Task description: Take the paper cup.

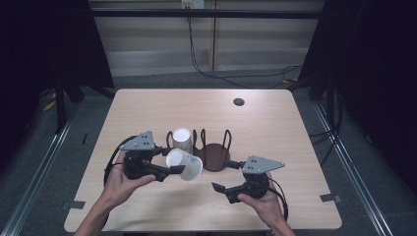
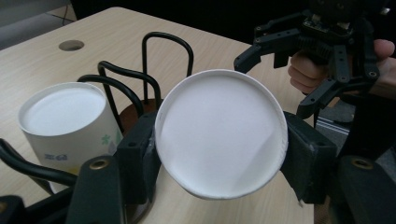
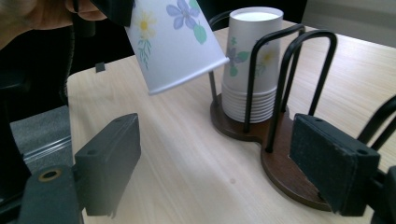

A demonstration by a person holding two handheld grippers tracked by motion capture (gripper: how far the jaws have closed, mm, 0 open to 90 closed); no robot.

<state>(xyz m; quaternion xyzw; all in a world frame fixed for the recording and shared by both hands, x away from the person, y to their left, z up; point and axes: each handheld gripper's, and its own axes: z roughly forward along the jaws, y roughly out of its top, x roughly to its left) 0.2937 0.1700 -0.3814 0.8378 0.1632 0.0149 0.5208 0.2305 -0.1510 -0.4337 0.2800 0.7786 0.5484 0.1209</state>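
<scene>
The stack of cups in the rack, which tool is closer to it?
Left. The left tool, gripping a single cup, sits right beside the stack of cups. The right tool, open, waits farther off, nearer the person.

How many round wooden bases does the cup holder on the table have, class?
2. The left base holds the upside-down stack of paper cups; the right base is empty. The wire hoops hide no further base.

A round dark hole (image 1: pixel 239 102) sits in the light wooden desk (image 1: pixel 147 105) toward its far right. Beyond the far edge, black cables (image 1: pixel 231 76) trail across the grey floor (image 1: pixel 162 78).
</scene>
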